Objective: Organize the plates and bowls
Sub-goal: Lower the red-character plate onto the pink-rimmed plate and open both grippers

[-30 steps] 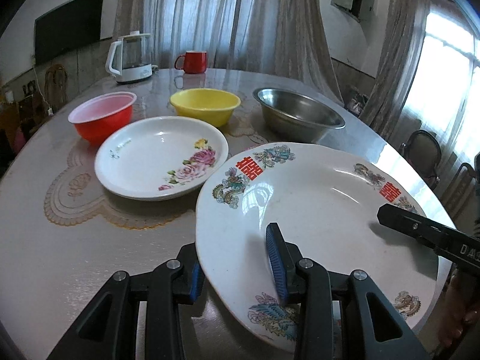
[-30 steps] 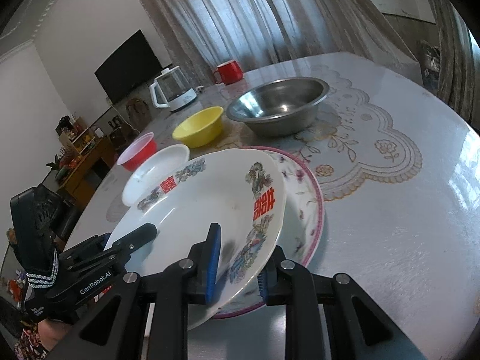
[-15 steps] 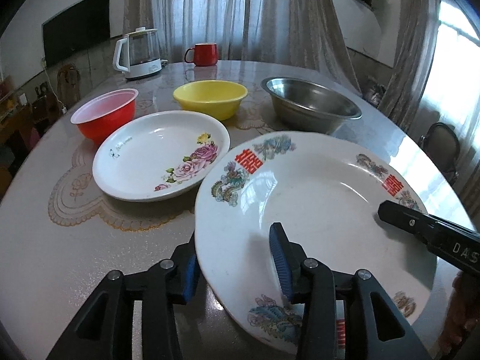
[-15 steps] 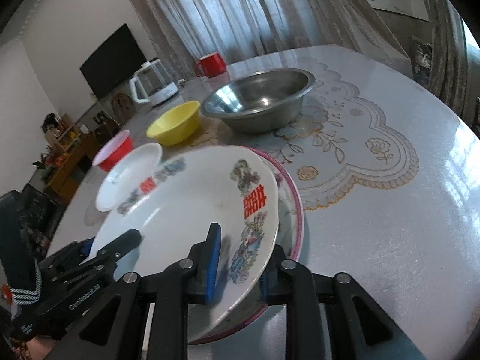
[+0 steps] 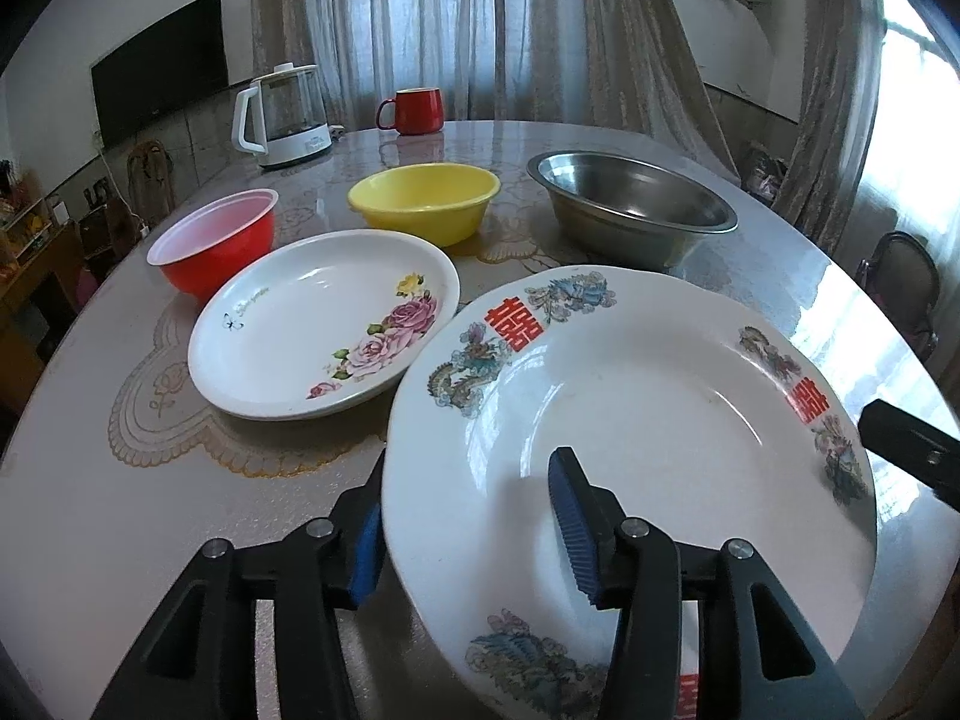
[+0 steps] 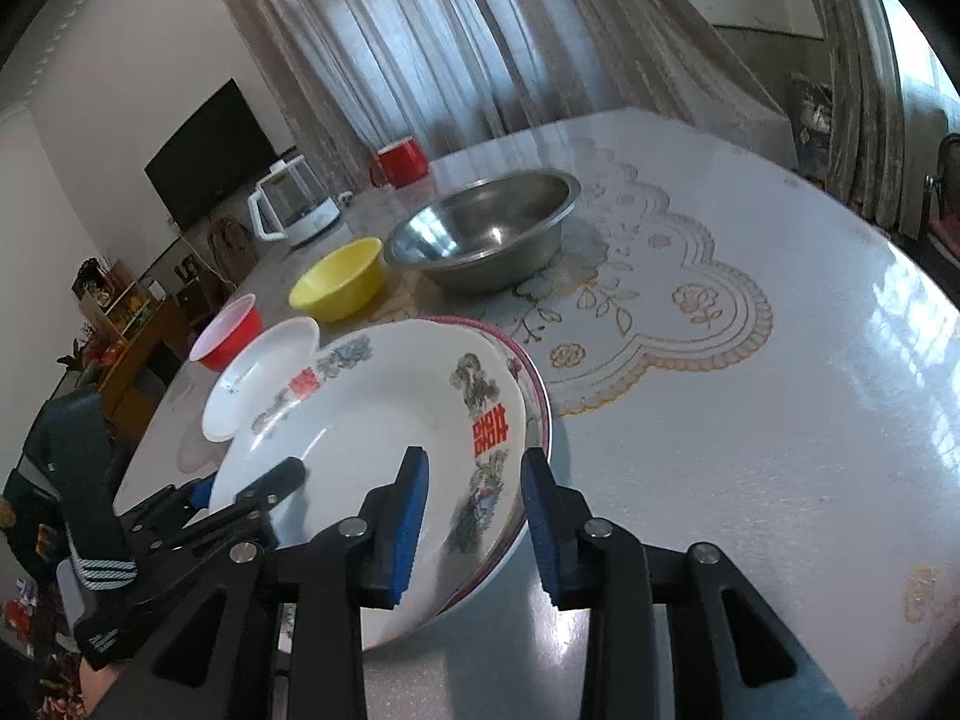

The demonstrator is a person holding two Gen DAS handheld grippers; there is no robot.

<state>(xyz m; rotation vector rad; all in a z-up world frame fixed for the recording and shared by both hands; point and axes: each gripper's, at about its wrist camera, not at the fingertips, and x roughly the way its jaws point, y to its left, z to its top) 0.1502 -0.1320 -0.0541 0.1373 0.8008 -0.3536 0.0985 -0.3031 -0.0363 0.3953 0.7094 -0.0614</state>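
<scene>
A round glossy table [image 6: 750, 420] with gold lace-pattern mats stood before grey curtains [image 5: 450, 18], a dark television [image 5: 162, 90] on the wall to the left. At the far edge sat a glass kettle [image 5: 285, 114] and a red mug [image 5: 414, 111]. Nearer lay a red bowl [image 5: 219, 246], a yellow bowl [image 5: 426, 201] and a steel basin [image 5: 630, 204], all well apart from the grippers, with a rose-painted plate [image 5: 318, 324] just beside the big plate [image 5: 630, 450].

That big plate, white with dragon-and-phoenix motifs and red double-happiness characters on its rim, rested on a pink-rimmed plate [image 6: 537, 396] at the near side of the table.

The left gripper [image 5: 468, 516] straddled its near rim, and its jaws had just been opening, pads off the china. The right gripper [image 6: 474, 522] straddled the opposite rim, its jaws likewise just opening, with a visible gap on both sides of the rim.
</scene>
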